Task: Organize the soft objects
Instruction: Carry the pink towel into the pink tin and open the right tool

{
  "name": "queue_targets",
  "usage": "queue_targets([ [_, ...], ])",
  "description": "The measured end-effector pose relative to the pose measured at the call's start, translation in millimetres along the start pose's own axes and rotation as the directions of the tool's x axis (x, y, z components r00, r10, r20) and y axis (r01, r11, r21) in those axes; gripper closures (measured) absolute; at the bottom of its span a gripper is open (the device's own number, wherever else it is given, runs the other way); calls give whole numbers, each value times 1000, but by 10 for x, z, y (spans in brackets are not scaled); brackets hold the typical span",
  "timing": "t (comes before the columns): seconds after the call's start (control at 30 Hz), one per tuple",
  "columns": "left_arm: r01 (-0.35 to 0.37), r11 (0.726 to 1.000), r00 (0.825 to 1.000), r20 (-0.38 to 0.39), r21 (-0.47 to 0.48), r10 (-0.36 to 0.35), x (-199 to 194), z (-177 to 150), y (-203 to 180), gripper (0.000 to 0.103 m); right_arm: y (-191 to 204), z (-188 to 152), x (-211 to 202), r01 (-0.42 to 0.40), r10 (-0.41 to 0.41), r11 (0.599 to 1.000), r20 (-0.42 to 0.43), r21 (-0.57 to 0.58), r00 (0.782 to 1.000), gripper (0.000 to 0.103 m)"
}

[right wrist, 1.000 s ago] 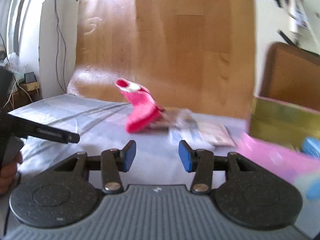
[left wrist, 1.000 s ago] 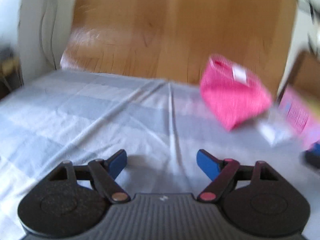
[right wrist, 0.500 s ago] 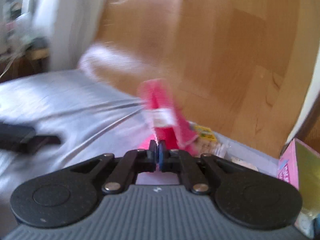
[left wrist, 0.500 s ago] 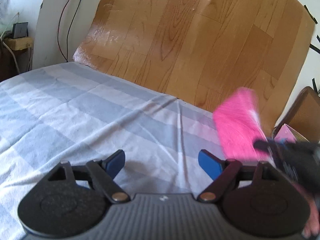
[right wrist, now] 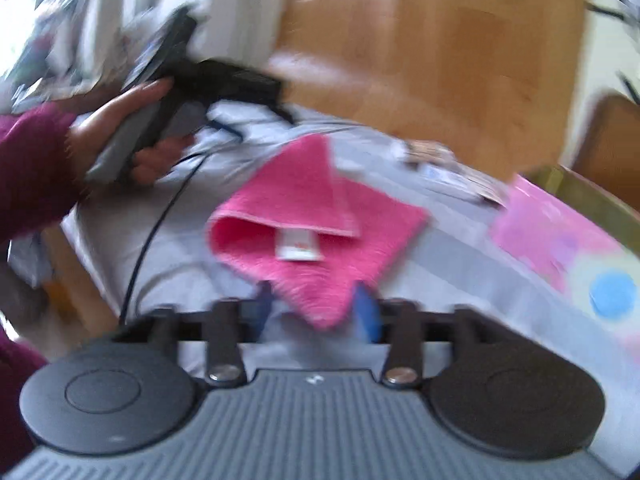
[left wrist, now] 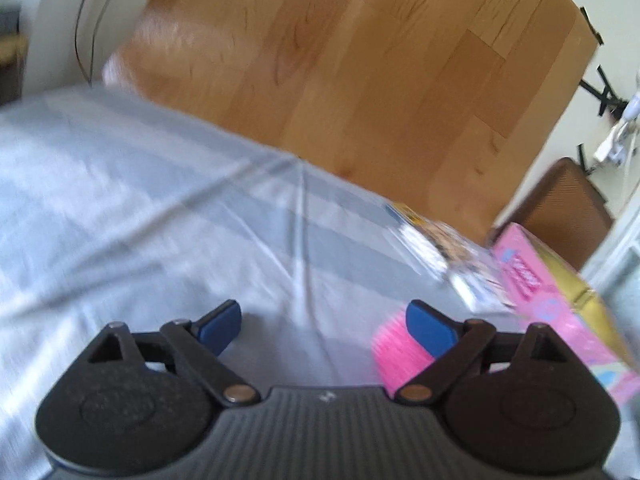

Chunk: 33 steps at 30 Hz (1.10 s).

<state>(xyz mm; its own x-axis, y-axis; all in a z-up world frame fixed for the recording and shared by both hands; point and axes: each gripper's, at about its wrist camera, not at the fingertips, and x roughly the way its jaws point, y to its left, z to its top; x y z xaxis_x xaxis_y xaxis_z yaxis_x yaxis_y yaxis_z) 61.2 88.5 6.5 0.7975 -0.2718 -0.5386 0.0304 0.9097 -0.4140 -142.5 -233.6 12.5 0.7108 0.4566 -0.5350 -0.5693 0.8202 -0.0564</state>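
A pink towel (right wrist: 316, 220) with a white label lies partly folded on the grey-blue striped cloth (right wrist: 448, 248). My right gripper (right wrist: 316, 312) is open, its blue pads either side of the towel's near corner. In the left wrist view my left gripper (left wrist: 324, 324) is open and empty above the cloth (left wrist: 140, 216); a bit of the pink towel (left wrist: 394, 354) shows behind its right finger. The left gripper's handle, held by a hand (right wrist: 120, 128), shows at the left of the right wrist view.
A pink and yellow cardboard box (left wrist: 560, 292) stands at the right, also in the right wrist view (right wrist: 560, 224). Clear packets with printed cards (left wrist: 444, 256) lie by it. A wood-pattern board (left wrist: 360, 80) leans behind. A black cable (right wrist: 160, 220) runs over the cloth.
My right gripper, shut on the lifted towel half a second ago, has opened; the towel now lies flat on the cloth. Both views are blurred by motion.
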Motion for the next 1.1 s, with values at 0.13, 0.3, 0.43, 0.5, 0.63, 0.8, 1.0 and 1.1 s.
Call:
queue_targets([
  [0.13, 74, 997, 994, -76, -11, -75, -169, -92, -208, 15, -278, 45, -31, -34, 29, 982, 27, 187, 999, 26],
  [0.3, 48, 980, 985, -172, 191, -15, -275, -226, -720, 30, -240, 209, 346, -44, 42, 978, 15, 202, 999, 18],
  [0.43, 30, 950, 970, -237, 312, 47, -181, -479, -942, 56, -10, 262, 575, -39, 45, 991, -45, 124, 998, 17],
  [0.5, 44, 941, 971, -234, 335, 38, -196, -571, -986, 69, 125, 238, 628, -43, 45, 995, -21, 87, 999, 30],
  [0.63, 177, 933, 947, -313, 313, -75, -220, -672, -1185, 90, 159, 305, 644, -74, 73, 995, 13, 62, 997, 81],
  [0.8, 229, 889, 962, -232, 396, -145, -370, -518, -1615, 90, 52, 356, 333, 91, -96, 995, 172, 38, 980, 87],
  [1.0, 377, 782, 926, -174, 496, -336, -211, -263, -2474, 86, -502, 425, 45, 354, -382, 924, 312, 143, 870, 86],
  [1.1, 415, 747, 909, -195, 519, -369, 97, -232, -2920, 76, -883, 407, 113, 449, -487, 873, 296, 189, 822, 86],
])
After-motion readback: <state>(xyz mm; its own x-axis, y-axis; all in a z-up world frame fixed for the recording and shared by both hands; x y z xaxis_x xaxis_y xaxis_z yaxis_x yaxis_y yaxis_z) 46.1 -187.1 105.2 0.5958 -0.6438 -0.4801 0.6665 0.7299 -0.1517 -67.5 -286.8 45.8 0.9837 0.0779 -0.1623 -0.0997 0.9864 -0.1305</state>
